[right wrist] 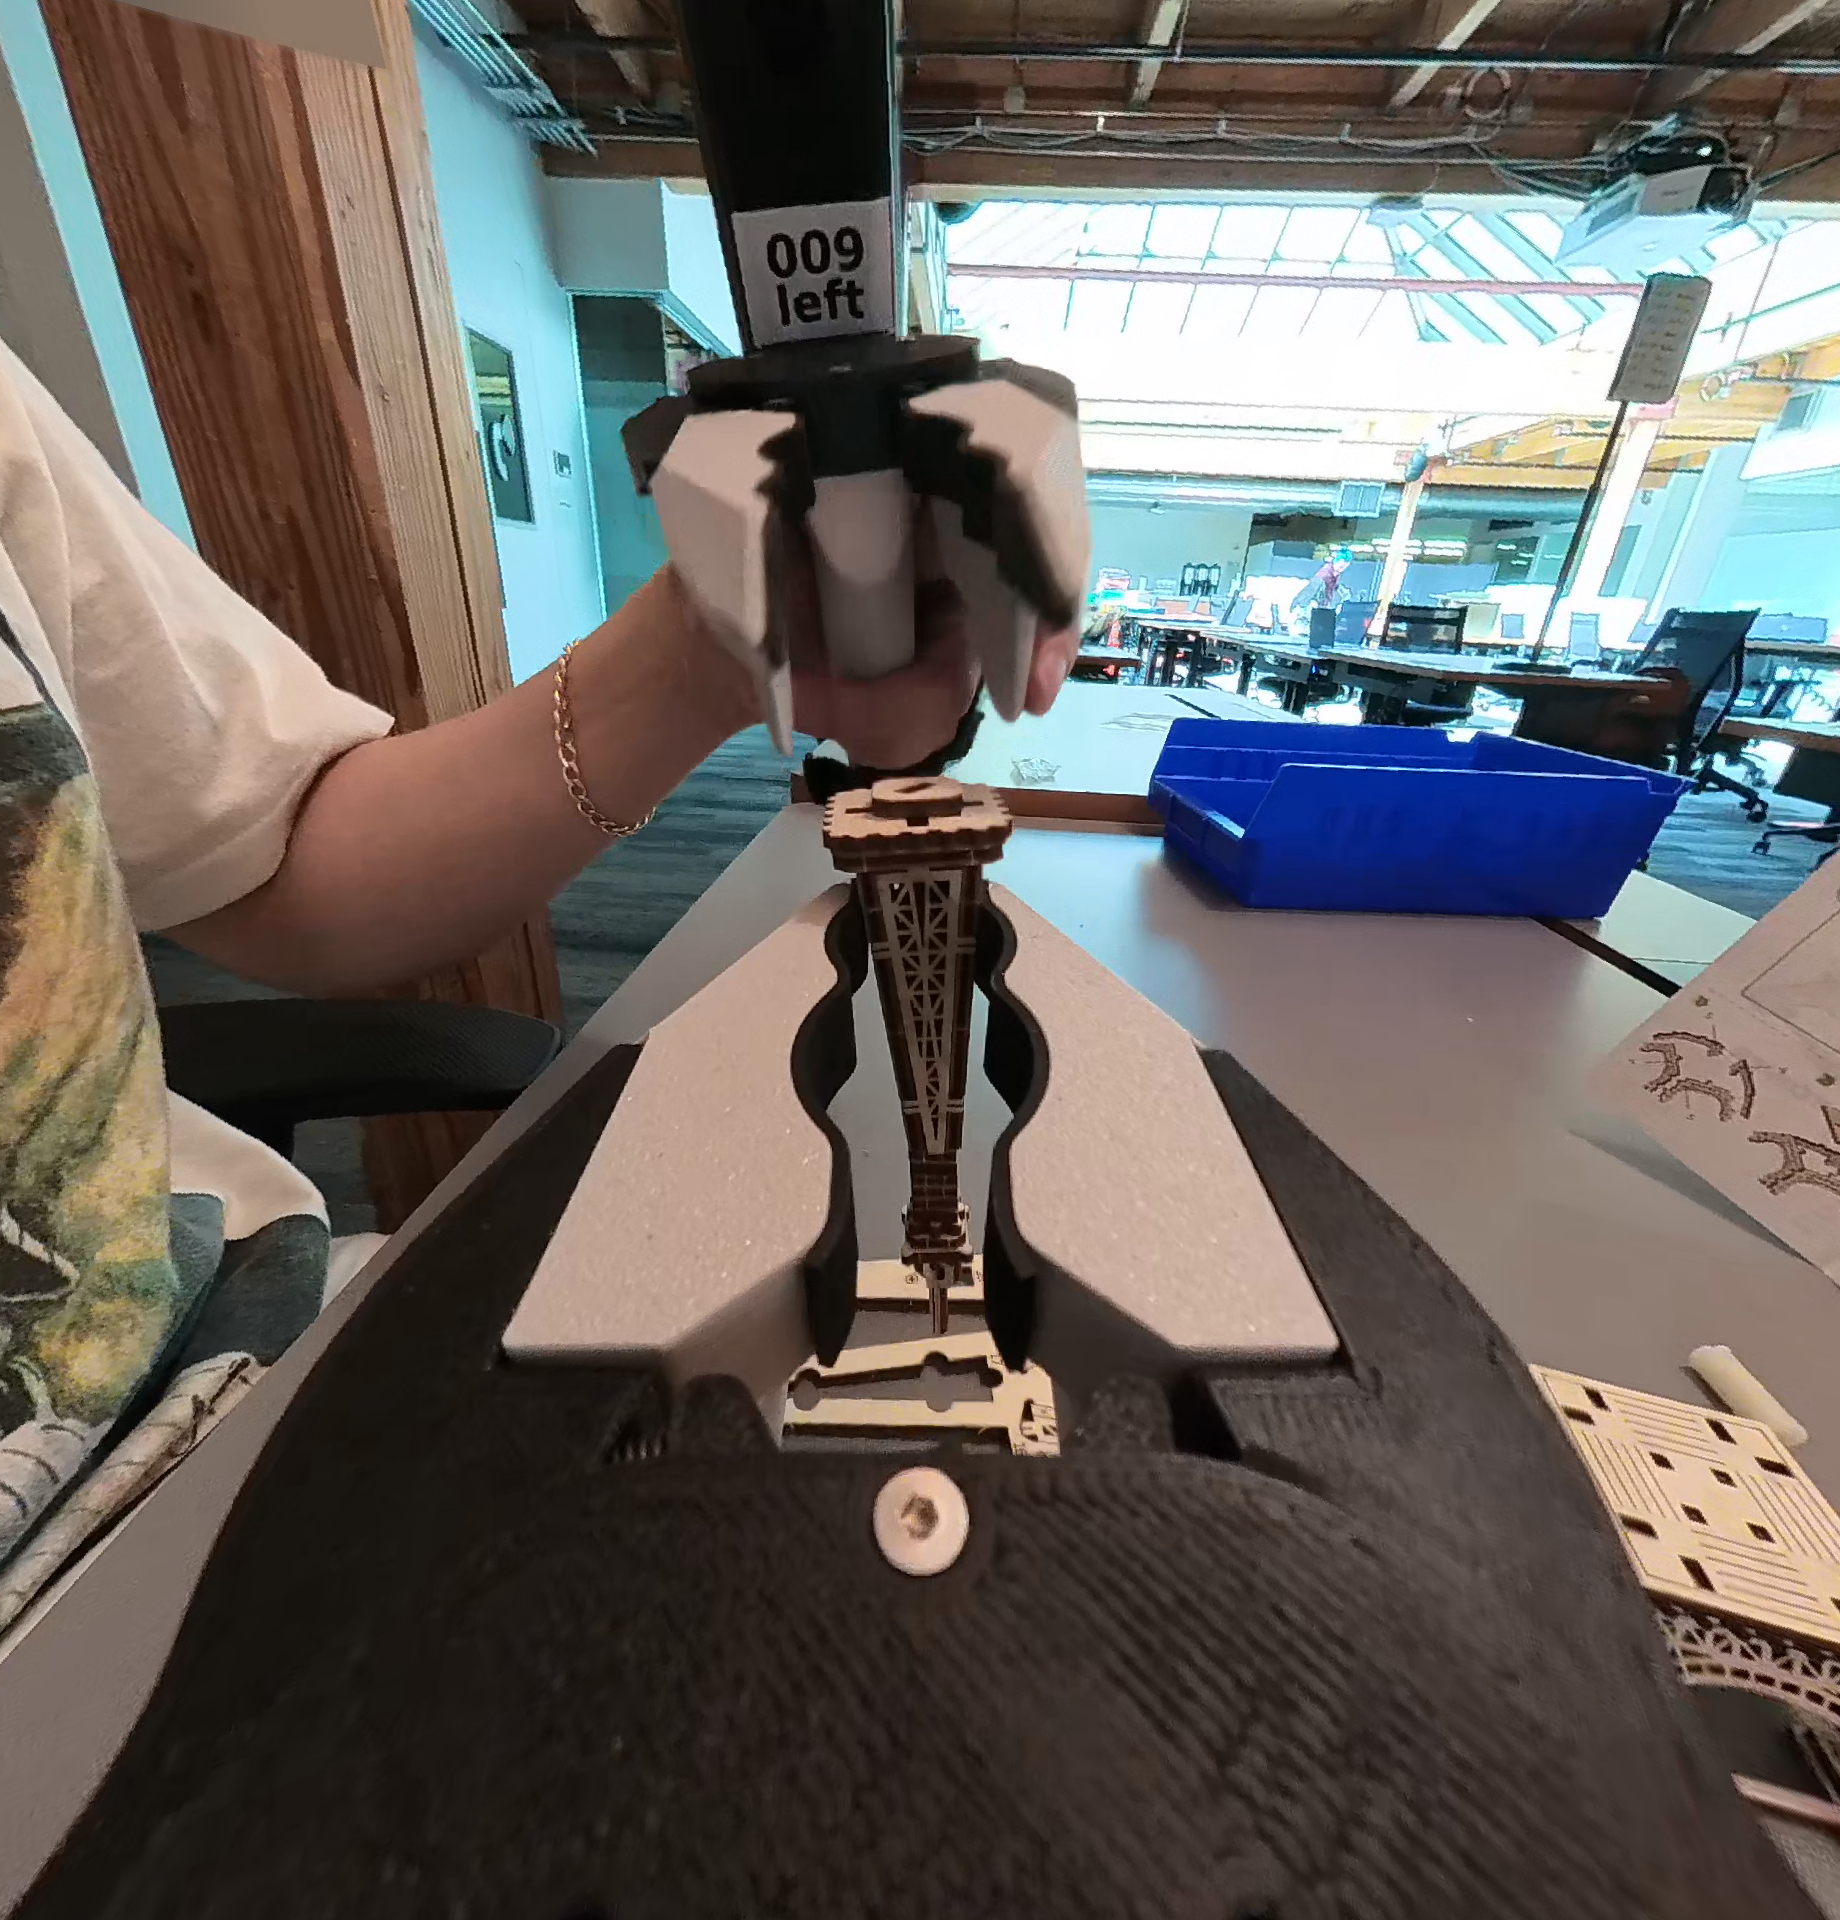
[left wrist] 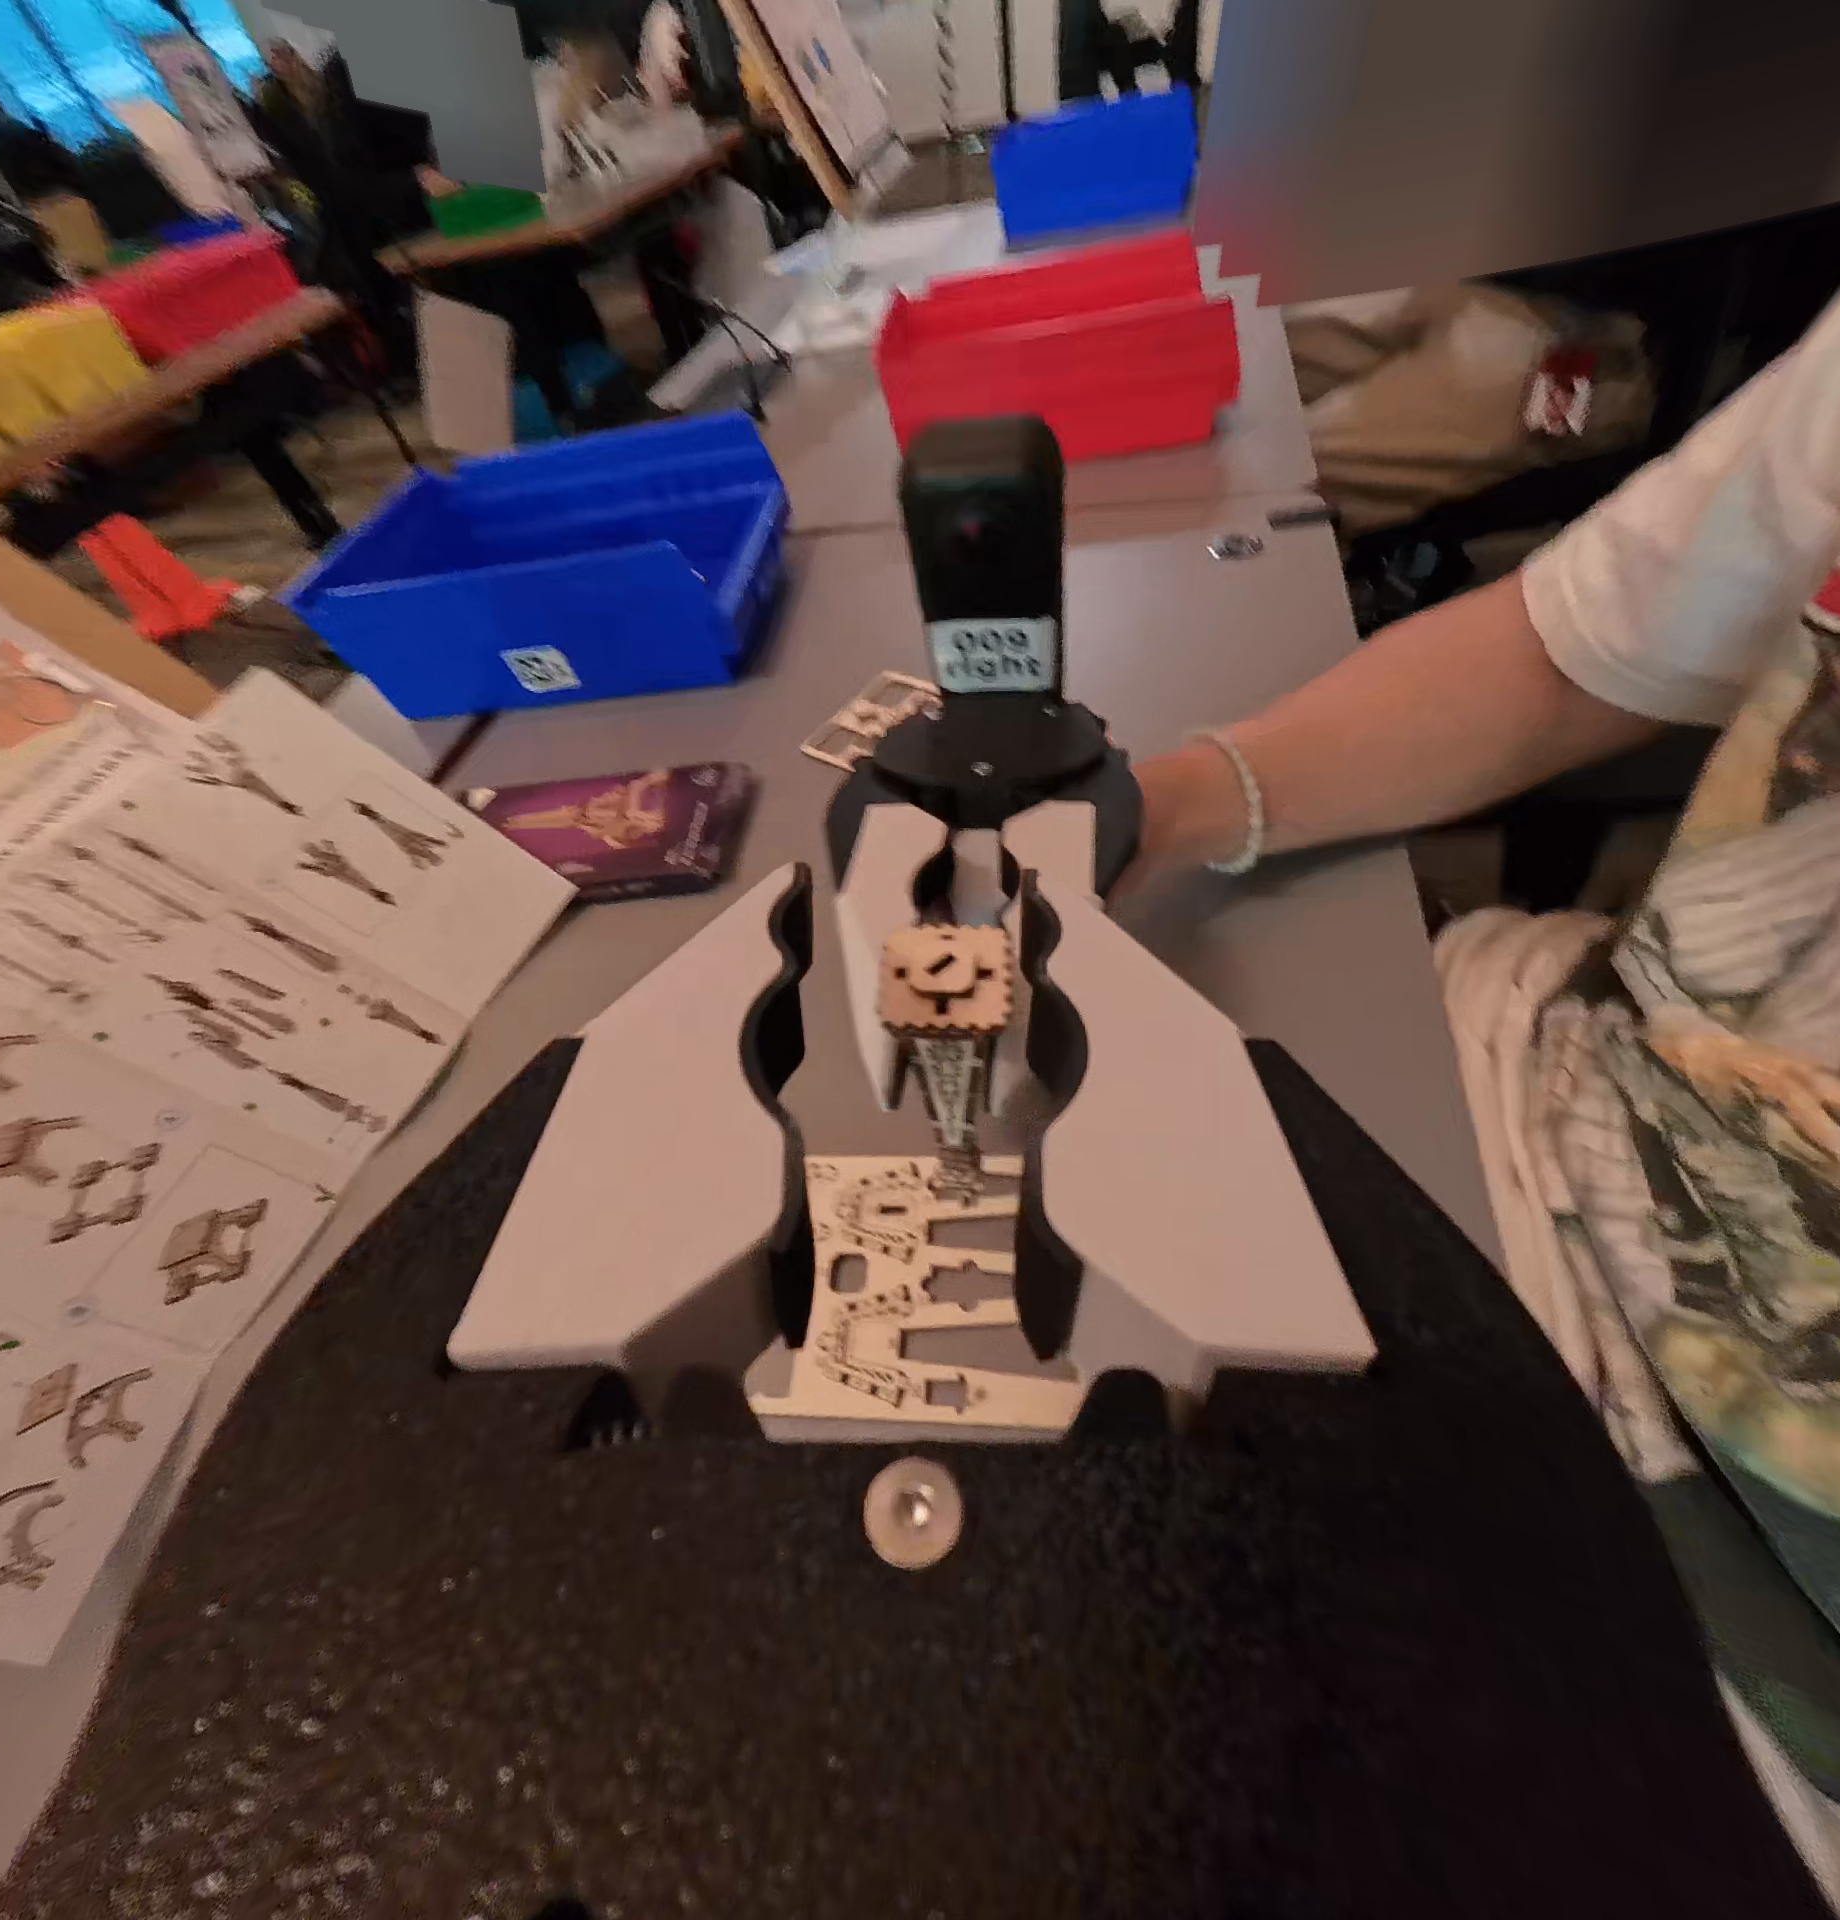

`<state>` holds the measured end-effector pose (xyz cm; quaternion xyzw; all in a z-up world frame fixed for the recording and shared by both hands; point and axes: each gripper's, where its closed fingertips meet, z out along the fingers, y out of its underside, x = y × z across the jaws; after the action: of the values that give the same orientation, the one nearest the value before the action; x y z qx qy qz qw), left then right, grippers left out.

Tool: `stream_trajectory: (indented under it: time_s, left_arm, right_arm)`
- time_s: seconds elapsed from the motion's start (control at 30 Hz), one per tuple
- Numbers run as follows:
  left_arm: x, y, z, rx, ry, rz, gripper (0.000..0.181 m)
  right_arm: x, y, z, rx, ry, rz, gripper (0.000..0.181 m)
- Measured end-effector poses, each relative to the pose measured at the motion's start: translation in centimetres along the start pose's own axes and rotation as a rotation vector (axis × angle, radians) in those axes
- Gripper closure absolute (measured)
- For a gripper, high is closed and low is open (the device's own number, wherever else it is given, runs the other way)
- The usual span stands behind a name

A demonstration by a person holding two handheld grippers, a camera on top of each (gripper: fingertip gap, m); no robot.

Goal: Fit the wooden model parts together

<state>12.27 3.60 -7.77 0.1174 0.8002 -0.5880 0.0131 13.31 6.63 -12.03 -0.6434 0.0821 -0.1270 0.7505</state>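
A wooden lattice tower section [right wrist: 921, 997] with a square platform [right wrist: 916, 821] at its far end is clamped between the fingers of my right gripper [right wrist: 921, 925], narrow tip toward the camera. It is held above a pale wooden parts sheet [right wrist: 916, 1382] lying on the grey table [right wrist: 1363, 1039]. My left gripper [right wrist: 895, 717] faces it from just beyond the platform, open and empty, without touching it. In the left wrist view the platform [left wrist: 947, 982] shows between the open fingers of my left gripper [left wrist: 916, 904], with the right gripper [left wrist: 952, 1049] behind it and the sheet [left wrist: 916, 1278] below.
An instruction sheet [left wrist: 168, 987], a purple box [left wrist: 635, 826], a blue bin [left wrist: 542, 582] and a red bin [left wrist: 1061, 353] lie on the left and far side. A slotted wooden plate [right wrist: 1716, 1496] and another blue bin [right wrist: 1404, 821] lie to the right. The person's arm [left wrist: 1415, 727] reaches in. The left gripper's tips are roughly 5 cm from the right gripper's.
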Motion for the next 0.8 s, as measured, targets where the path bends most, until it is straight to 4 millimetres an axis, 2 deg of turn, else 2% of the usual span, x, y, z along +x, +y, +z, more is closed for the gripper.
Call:
stream_trajectory:
  time_s: [0.07, 0.17, 0.3, 0.37, 0.43, 0.5, 0.57, 0.7, 0.8]
  left_arm:
    - [-2.3, -0.7, -0.9, 0.081, -0.100, -0.019, 0.143]
    - [-8.3, 0.6, -2.8, 0.177, -0.368, -0.089, 0.141]
    - [-16.0, 5.5, -6.4, 0.242, -0.724, -0.163, 0.130]
    - [-19.2, 8.6, -8.7, 0.195, -0.898, -0.130, 0.127]
    - [-21.6, 11.7, -10.9, 0.094, -1.033, -0.095, 0.125]
    - [-22.9, 13.9, -13.0, 0.006, -1.153, -0.057, 0.123]
    - [-23.0, 15.1, -14.4, -0.035, -1.236, -0.038, 0.122]
    - [-22.5, 16.6, -15.8, -0.183, -1.318, -0.017, 0.122]
    - [-22.6, 17.2, -15.6, -0.269, -1.321, -0.031, 0.122]
  right_arm:
    - [0.3, 0.2, -0.1, -0.020, 0.011, 0.007, 0.165]
    - [1.0, 0.7, -0.4, -0.050, 0.033, 0.017, 0.165]
    - [1.8, 0.7, -1.0, -0.048, 0.057, 0.036, 0.165]
    - [2.5, 0.7, -1.5, -0.048, 0.078, 0.049, 0.165]
    - [3.3, 0.8, -2.0, -0.049, 0.105, 0.068, 0.165]
    - [3.8, 1.0, -2.3, -0.056, 0.124, 0.074, 0.165]
    - [4.3, 1.2, -2.6, -0.061, 0.142, 0.080, 0.165]
    - [5.0, 1.3, -2.9, -0.040, 0.161, 0.122, 0.164]
    - [5.5, 1.1, -3.4, -0.026, 0.188, 0.120, 0.165]
